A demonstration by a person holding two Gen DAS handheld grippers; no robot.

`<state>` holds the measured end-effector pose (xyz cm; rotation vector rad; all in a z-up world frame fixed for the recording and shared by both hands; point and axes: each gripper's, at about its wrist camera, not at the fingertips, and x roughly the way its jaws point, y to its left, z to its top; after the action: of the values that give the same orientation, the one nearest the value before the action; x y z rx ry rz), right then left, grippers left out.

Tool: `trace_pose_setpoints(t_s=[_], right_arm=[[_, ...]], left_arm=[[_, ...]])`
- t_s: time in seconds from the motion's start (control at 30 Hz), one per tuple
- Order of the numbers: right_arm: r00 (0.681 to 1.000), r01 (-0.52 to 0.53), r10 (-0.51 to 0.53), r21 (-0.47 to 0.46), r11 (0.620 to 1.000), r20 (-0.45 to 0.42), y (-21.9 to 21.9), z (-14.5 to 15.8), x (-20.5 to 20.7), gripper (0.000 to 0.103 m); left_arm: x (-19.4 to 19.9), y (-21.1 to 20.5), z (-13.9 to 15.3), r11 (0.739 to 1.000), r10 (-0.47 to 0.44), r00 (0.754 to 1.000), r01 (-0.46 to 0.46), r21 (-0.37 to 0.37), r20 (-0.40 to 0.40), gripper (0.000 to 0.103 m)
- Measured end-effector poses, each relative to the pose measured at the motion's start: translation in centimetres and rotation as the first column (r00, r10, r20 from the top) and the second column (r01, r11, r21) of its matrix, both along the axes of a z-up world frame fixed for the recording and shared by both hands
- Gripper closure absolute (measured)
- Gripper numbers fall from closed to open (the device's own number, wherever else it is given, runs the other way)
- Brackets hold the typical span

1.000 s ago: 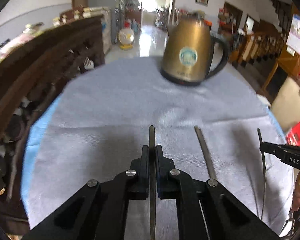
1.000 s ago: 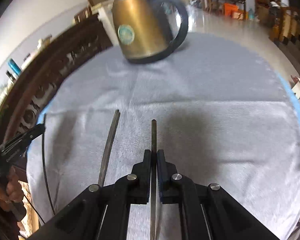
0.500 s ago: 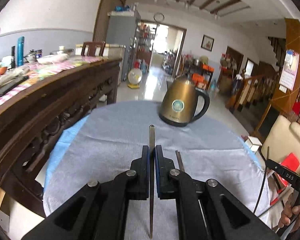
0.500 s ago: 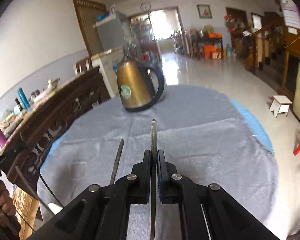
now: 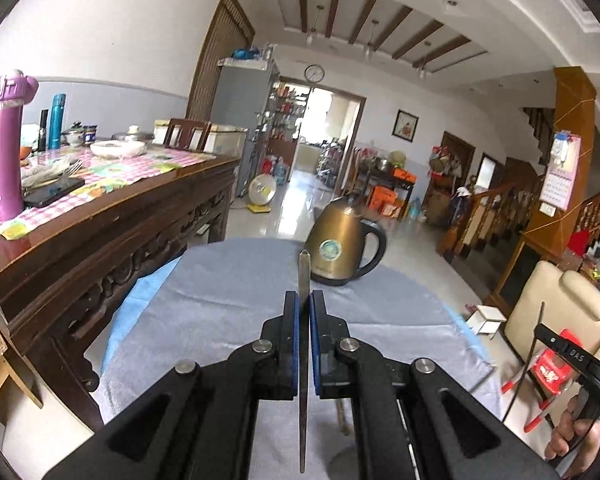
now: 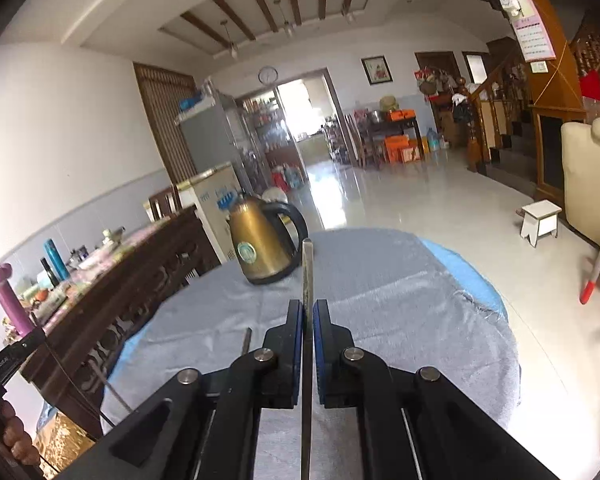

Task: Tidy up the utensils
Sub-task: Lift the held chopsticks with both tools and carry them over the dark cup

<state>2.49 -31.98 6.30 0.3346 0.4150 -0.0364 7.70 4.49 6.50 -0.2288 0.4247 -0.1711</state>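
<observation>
My left gripper [image 5: 303, 300] is shut on a thin metal chopstick [image 5: 303, 276] that points forward above the grey cloth [image 5: 228, 300]. My right gripper [image 6: 307, 308] is shut on a second metal chopstick [image 6: 308, 268], also held above the cloth. Both grippers are raised and level, well clear of the table. A third chopstick [image 6: 245, 342] lies on the cloth left of the right gripper; in the left wrist view it shows partly under the right finger [image 5: 342, 416].
A gold electric kettle [image 5: 342, 254] with a black handle stands at the far side of the cloth-covered round table; it also shows in the right wrist view [image 6: 262, 248]. A dark carved wooden table [image 5: 100, 240] stands to the left. A cream armchair [image 5: 556, 320] is at the right.
Both grippers have lifted and tilted up from the cloth with their chopsticks; the views now look across the room instead of down at the table.
</observation>
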Motion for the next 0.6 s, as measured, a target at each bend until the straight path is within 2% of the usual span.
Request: trace_pose_setpoints(t_s=[0.13,0.33,0.6], right_arm=[[0.997,-0.034,0.032,0.031,0.999,0.064,0.5,2.2,-1.6,0.097],[0.977,-0.098,0.083,0.069,0.993,0.195,3.2,5.0,-2.8,0.096],[0.960,-0.111,0.097,0.038,0.993,0.261,8.1,4.7,-0.8,0.096]], left_arm=[[-1.7,-0.6,1.7,1.000,-0.023,0.999,0.024,-0.016,0.045,0.098],[-3.4,-1.9,3.8,0.996,-0.070,0.993,0.074,-0.042,0.093,0.098],[-4.2,-3.4,4.1,0.992,-0.097,0.986,0.106,-0.065,0.136,0.098]])
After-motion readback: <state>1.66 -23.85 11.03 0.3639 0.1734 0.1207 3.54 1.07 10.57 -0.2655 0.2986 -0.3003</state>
